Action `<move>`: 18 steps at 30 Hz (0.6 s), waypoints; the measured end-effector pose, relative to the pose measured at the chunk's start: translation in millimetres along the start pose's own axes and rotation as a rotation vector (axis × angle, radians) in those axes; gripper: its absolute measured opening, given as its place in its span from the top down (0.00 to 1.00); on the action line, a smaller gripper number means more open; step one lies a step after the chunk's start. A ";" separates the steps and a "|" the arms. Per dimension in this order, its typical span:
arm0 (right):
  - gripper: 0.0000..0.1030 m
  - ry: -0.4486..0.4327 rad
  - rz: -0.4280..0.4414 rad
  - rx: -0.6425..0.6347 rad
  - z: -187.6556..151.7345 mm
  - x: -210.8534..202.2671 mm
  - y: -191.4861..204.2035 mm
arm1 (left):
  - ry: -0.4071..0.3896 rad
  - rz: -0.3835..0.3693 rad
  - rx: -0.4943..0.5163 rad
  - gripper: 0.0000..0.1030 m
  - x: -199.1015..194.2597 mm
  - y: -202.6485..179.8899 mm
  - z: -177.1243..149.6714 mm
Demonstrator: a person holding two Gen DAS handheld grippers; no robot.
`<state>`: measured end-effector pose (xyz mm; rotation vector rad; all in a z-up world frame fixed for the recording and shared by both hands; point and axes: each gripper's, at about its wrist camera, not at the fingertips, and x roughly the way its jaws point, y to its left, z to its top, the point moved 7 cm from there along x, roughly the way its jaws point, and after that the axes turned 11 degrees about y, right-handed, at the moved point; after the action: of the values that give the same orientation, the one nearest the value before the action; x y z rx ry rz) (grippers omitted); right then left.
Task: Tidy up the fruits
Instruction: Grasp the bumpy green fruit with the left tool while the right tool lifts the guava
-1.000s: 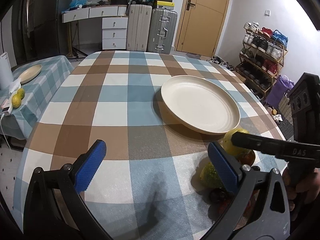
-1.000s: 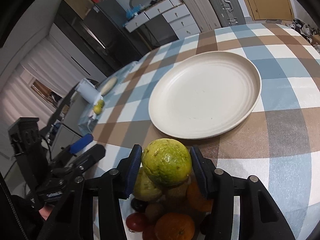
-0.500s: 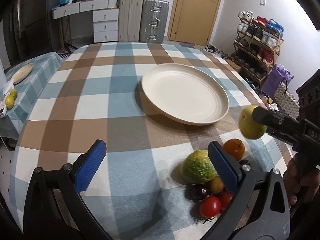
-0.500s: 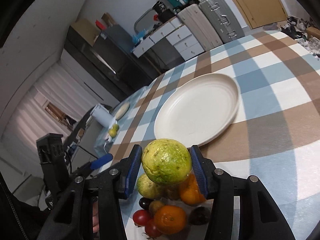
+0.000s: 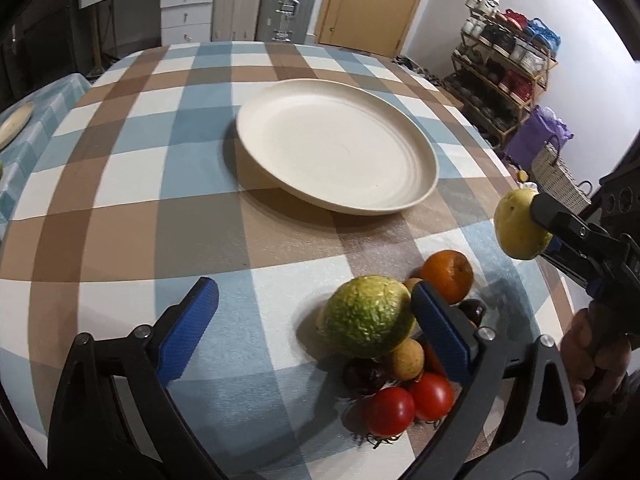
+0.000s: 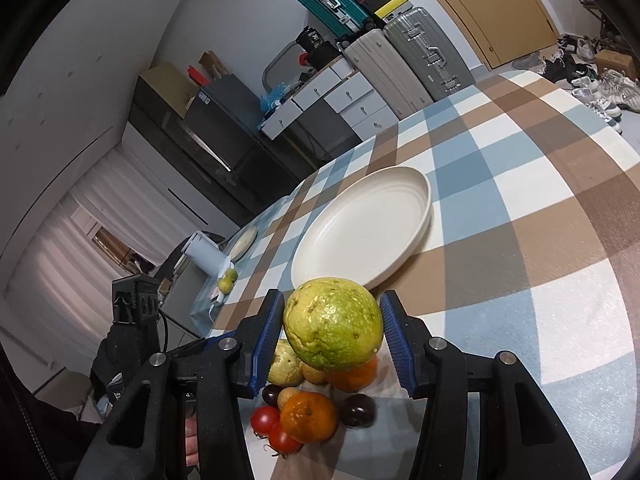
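My right gripper (image 6: 333,337) is shut on a yellow-green guava (image 6: 333,329) and holds it in the air above a fruit pile; the held guava also shows in the left wrist view (image 5: 518,224). The pile on the checked tablecloth has a second green guava (image 5: 368,315), an orange (image 5: 447,275), red tomatoes (image 5: 406,402), small brown and dark fruits. An empty cream plate (image 5: 336,144) sits beyond the pile, also in the right wrist view (image 6: 364,226). My left gripper (image 5: 314,328) is open and empty, low over the table just left of the pile.
The round table's edge (image 5: 532,208) curves close behind the right gripper. A side table (image 6: 224,280) with small fruits and a plate stands to the left. Suitcases, drawers and a shoe rack (image 5: 508,76) line the room's walls.
My right gripper has lifted the guava up from the pile. My left gripper has drawn closer to the pile, which now shows in full.
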<state>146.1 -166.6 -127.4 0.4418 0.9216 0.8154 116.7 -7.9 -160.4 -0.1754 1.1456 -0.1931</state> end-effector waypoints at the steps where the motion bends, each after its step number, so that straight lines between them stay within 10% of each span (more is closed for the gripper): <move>1: 0.51 -0.001 0.000 0.000 -1.8 -0.9 -0.3 | 0.009 -0.017 0.000 0.13 1.4 -1.2 -0.3; 10: 0.51 -0.007 0.004 -0.002 -4.3 -4.1 -3.3 | 0.112 -0.227 -0.005 0.50 12.3 -17.0 -7.8; 18: 0.51 -0.008 -0.004 -0.001 -5.5 -5.9 -4.2 | 0.085 -0.242 -0.008 0.50 8.1 -15.6 -6.9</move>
<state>141.2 -173.8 -130.0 0.4419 0.9146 0.8098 112.6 -25.2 -166.7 -0.3161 1.2089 -0.4136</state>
